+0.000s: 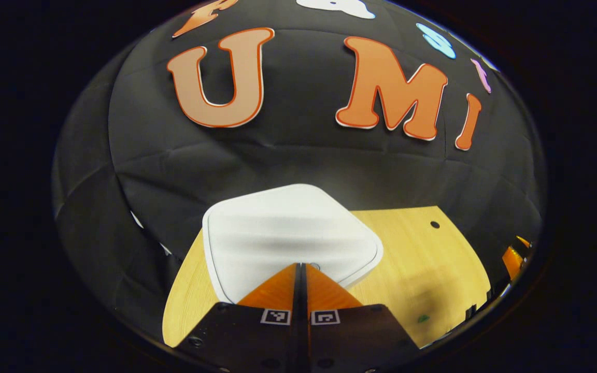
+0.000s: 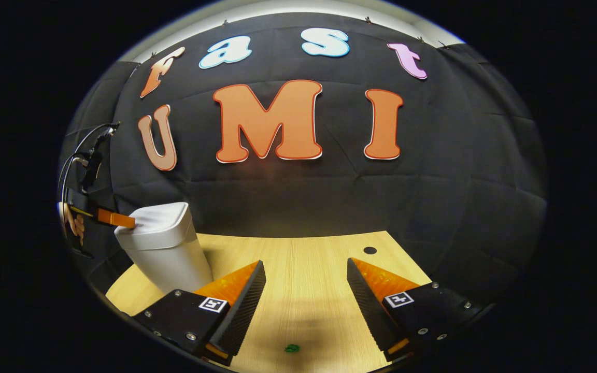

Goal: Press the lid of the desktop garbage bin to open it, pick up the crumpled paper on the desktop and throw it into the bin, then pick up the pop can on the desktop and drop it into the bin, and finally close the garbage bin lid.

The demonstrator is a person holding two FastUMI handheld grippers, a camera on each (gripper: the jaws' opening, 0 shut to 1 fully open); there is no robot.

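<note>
A white desktop bin stands at the left of the wooden table, its lid down. In the left gripper view the white lid lies just under my left gripper, whose fingers are pressed together with their tips on or just over the lid's near edge. The right gripper view shows that same left gripper, held by a hand, touching the lid's left rim. My right gripper hangs open over the bare table to the right of the bin, with nothing between its fingers.
The table has a small dark hole near its far right corner. A tiny green speck lies on the wood near the front. Black cloth closes off the back. Cables rise from the left gripper.
</note>
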